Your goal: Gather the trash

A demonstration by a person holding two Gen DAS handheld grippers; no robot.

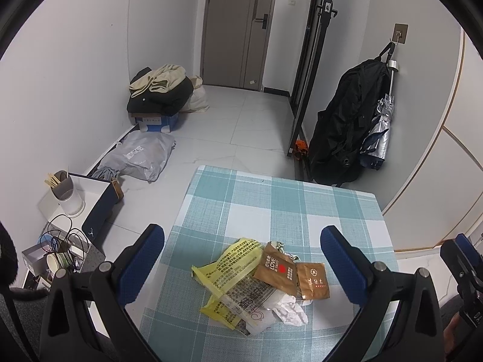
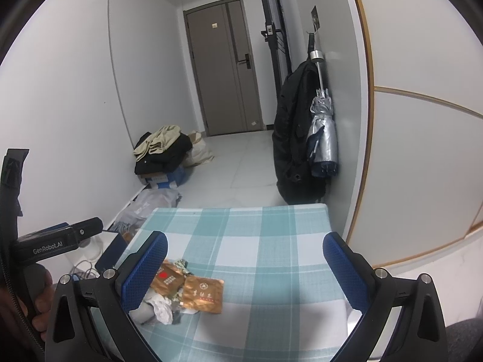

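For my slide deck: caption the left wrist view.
Open left tongs poised over a wrapper pile on the checked tablecloth.

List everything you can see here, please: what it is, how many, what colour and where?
table: one, teal-and-white check cloth, in front
yellow wrapper: one, yellow, left of the trash pile on the table
brown sachets: two, brown, right side of the pile
white paper: one crumpled piece, white, near edge of the pile
clothes: one heap, black and beige, on a blue box by the left wall
grey bag: one, grey, on the floor by the left wall
black bag: one, black, hung on the right wall
umbrella: one, silver, beside the black bag
door: one, grey-brown, far end
left tool: open, above the pile
right tool: open, right of the pile
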